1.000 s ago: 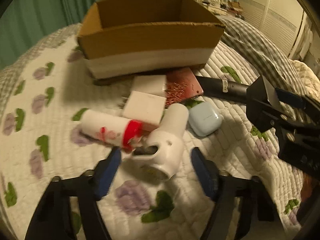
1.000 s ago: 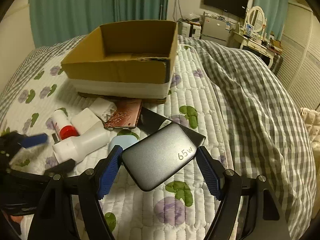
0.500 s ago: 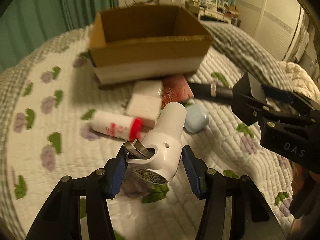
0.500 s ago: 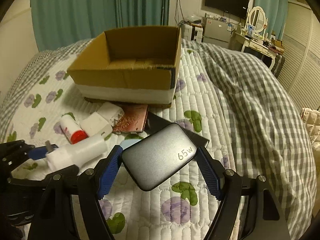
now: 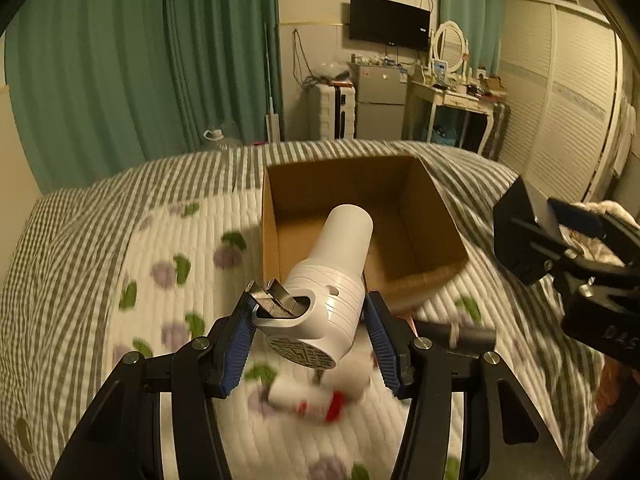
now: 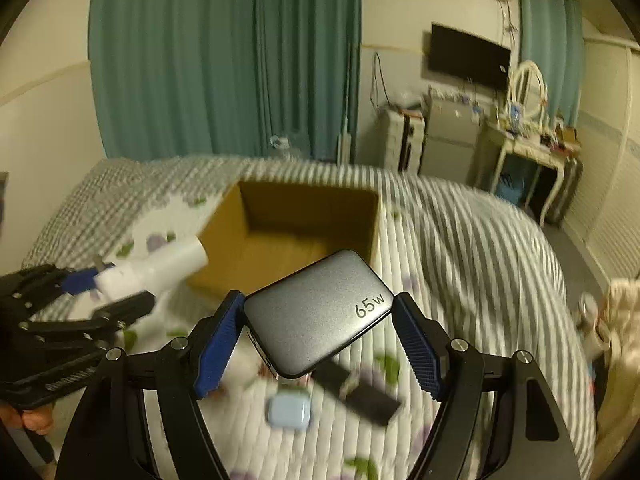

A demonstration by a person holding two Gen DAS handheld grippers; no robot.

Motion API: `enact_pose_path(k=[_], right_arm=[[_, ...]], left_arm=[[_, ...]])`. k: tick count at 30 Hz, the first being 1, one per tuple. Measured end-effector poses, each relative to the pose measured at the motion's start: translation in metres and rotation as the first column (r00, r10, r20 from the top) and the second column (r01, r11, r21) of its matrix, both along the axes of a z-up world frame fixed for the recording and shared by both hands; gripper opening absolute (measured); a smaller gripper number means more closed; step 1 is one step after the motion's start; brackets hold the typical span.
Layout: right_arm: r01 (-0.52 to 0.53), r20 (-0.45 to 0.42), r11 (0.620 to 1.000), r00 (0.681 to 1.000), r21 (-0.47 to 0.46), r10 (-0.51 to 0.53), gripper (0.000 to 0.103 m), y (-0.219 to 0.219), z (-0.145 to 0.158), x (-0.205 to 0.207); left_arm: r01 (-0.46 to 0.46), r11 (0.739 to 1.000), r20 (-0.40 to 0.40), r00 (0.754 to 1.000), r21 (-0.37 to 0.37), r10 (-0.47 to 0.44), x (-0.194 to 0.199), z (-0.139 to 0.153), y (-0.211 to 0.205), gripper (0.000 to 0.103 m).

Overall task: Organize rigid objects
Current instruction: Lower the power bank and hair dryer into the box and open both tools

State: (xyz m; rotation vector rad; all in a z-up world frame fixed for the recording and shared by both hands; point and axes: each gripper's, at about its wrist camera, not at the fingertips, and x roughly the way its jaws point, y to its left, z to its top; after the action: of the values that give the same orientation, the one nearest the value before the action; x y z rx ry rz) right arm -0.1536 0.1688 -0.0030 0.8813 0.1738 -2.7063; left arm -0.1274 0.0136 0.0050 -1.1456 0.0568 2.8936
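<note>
My left gripper (image 5: 310, 336) is shut on a white plug adapter (image 5: 320, 292) with metal prongs and holds it in the air in front of the open cardboard box (image 5: 432, 216). My right gripper (image 6: 318, 340) is shut on a grey 65w charger (image 6: 316, 312), also raised before the box (image 6: 288, 208). The left gripper with the adapter shows at the left of the right wrist view (image 6: 84, 284). The right gripper shows at the right of the left wrist view (image 5: 560, 248).
On the quilted bed below lie a white bottle with a red band (image 5: 316, 400), a black bar (image 5: 456, 334), a light blue case (image 6: 289, 410) and a black bar (image 6: 360, 392). Green curtains, a dresser and a wardrobe stand behind the bed.
My left gripper closed on the white adapter and lifted it off the bed toward the box. My right gripper rose with the charger and tipped up toward the box.
</note>
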Motion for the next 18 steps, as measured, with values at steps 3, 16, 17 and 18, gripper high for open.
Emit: enact_pose_path(k=[3,16,17,18], right_arm=[[-0.027,-0.028,1.0,0.999,0.005,0.027,0.075,-0.008,0.014,-0.029],[-0.084,0.021,0.996,0.996,0.038,0.083,0.075,-0.014,-0.039,-0.117],[-0.088,0.023,0.996,0.996,0.033,0.087,0.075,-0.013,-0.043,-0.12],[-0.093,0.024,0.995,0.995,0.03,0.092,0.075,-0.012,-0.046,-0.123]], left_arm=[[-0.014,1.0,-0.005,1.0,-0.002,0.014,-0.033,-0.002,0.002,0.055],[-0.015,1.0,0.061,0.998,-0.014,0.016,-0.112,-0.079,0.024,0.056],[-0.013,1.0,0.056,0.998,-0.016,0.014,-0.113,-0.081,0.024,0.058],[0.003,1.0,0.05,0.999,-0.014,-0.002,-0.113,-0.082,0.025,0.059]])
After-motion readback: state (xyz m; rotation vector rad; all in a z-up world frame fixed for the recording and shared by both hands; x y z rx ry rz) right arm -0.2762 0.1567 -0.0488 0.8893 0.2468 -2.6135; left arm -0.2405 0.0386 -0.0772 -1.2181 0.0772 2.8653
